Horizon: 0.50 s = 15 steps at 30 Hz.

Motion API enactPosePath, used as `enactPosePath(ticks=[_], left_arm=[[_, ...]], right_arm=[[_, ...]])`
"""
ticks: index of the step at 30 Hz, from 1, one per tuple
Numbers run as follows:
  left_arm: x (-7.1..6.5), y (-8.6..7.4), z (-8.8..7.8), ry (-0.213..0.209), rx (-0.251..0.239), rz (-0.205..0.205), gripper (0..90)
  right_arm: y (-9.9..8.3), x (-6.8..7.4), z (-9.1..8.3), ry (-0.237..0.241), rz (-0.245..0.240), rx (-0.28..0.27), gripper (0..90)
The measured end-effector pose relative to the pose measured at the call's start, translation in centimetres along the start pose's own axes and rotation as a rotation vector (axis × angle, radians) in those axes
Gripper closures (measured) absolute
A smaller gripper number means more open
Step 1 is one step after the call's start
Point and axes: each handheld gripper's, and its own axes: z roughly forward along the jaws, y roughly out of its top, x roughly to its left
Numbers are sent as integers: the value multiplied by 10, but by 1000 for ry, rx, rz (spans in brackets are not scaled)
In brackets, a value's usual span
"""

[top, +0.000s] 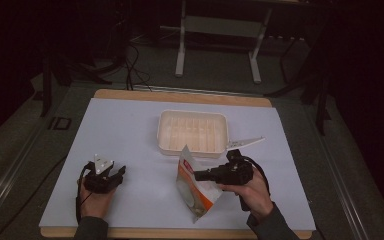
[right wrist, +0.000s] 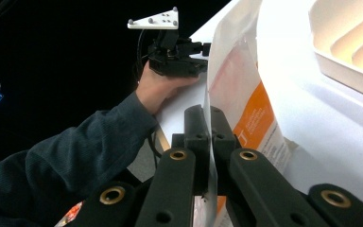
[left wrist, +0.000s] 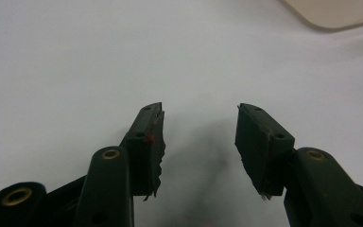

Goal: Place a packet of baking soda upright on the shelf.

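A white and orange pouch (top: 195,187) stands tilted on the white table top, just in front of a cream ridged tray (top: 192,131). My right gripper (top: 198,175) is shut on the pouch's edge; in the right gripper view the thin pouch (right wrist: 246,94) passes between the closed jaws of the right gripper (right wrist: 210,118). My left gripper (top: 119,172) rests at the front left of the table, well apart from the pouch. In the left gripper view the left gripper (left wrist: 199,118) is open with only bare white surface between its jaws.
A white strip (top: 247,142) lies to the right of the tray. The tray's corner (left wrist: 331,14) is seen at the top right of the left gripper view. A sleeved arm (right wrist: 66,156) holds the left gripper. Table legs (top: 181,45) stand beyond the far edge.
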Motion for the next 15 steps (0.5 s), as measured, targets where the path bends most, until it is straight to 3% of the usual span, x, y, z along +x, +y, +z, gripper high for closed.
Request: enactPosePath(ticks=[15], left_arm=[[4, 0, 1, 16, -18, -14, 514]], right_arm=[[10, 0, -17, -44, -2, -70, 900]])
